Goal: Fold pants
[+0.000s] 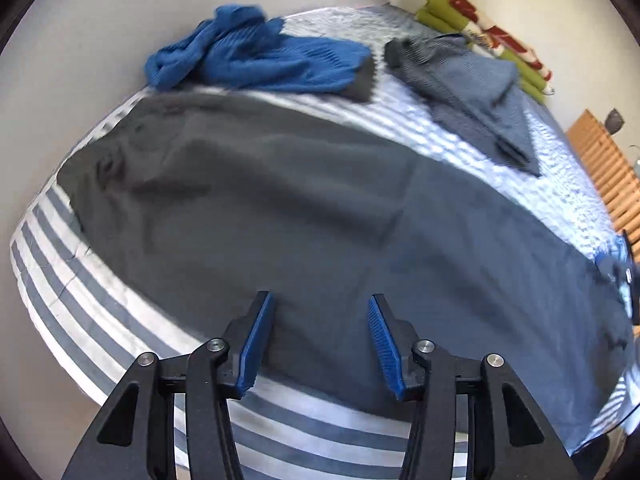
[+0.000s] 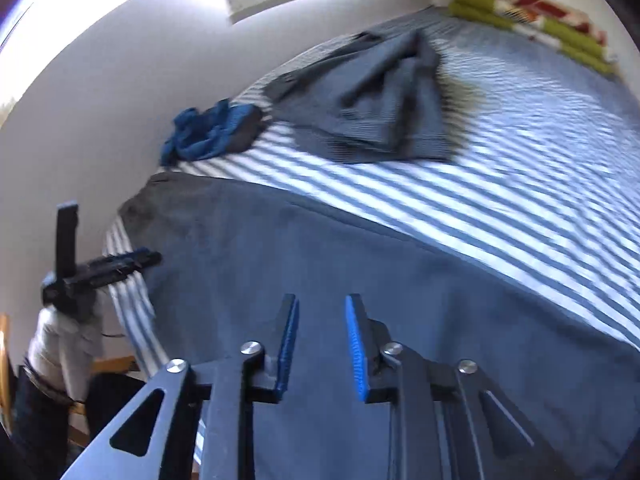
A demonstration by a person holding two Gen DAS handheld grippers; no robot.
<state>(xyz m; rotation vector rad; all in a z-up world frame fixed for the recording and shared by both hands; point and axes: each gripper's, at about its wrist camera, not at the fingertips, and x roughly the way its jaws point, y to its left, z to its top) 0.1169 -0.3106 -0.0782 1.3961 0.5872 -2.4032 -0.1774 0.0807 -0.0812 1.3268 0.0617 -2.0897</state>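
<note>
Dark grey pants (image 1: 280, 200) lie spread flat along the near side of a striped bed (image 1: 72, 300); the same pants (image 2: 320, 248) fill the lower half of the right wrist view. My left gripper (image 1: 320, 300) hovers over their near edge, open, with nothing between its blue pads. My right gripper (image 2: 322, 300) hangs above the pants with a narrower gap, open and holding nothing. At the left of the right wrist view the left gripper (image 2: 132, 260) shows over the pants' end, held by a gloved hand (image 2: 68, 328). At the right edge of the left wrist view the right gripper shows only as a blur.
A crumpled blue garment (image 1: 256, 56) lies at the far left of the bed by the white wall. A grey-blue striped garment (image 1: 476, 92) lies loosely beyond the pants. Folded green and red blankets (image 1: 492, 36) are stacked in the far corner. Wooden slats (image 1: 608, 176) stand at the right.
</note>
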